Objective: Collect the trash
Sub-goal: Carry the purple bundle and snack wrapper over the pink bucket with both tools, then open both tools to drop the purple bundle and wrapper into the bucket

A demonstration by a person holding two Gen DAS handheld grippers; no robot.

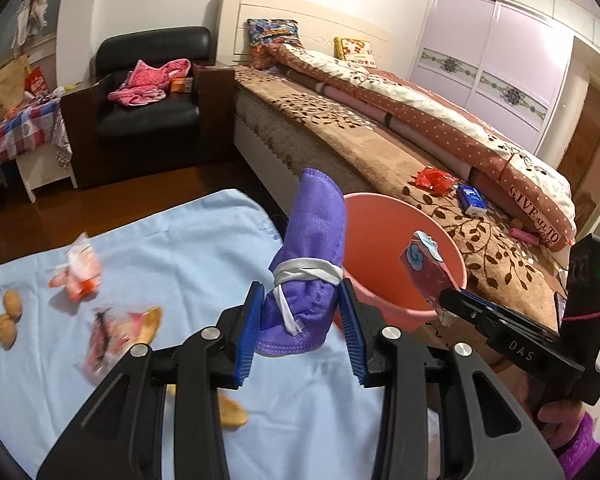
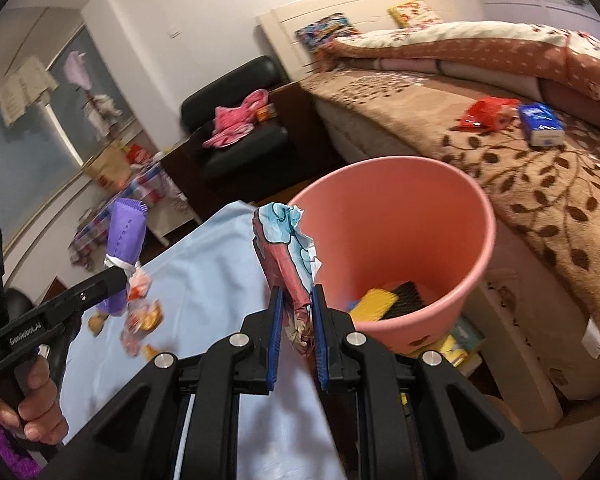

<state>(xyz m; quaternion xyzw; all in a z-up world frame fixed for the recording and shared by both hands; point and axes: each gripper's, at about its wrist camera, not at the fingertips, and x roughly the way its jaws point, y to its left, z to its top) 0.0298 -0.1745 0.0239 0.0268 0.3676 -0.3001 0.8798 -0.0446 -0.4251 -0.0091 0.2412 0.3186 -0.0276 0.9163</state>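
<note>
A: Bed [image 1: 320, 128] behind, pink bin [image 2: 440, 216] beside it, holding scraps.
B: Left tool [image 1: 300, 312] is clamping the purple mask [image 1: 312, 248]; right tool [image 2: 296, 320] is pinching a wrapper [image 2: 288, 256] beside the rim.

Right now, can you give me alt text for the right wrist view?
The right gripper is shut on a crumpled wrapper just short of a pink bin by the bed. At left, the left gripper holds a purple mask over a blue cloth.
</note>
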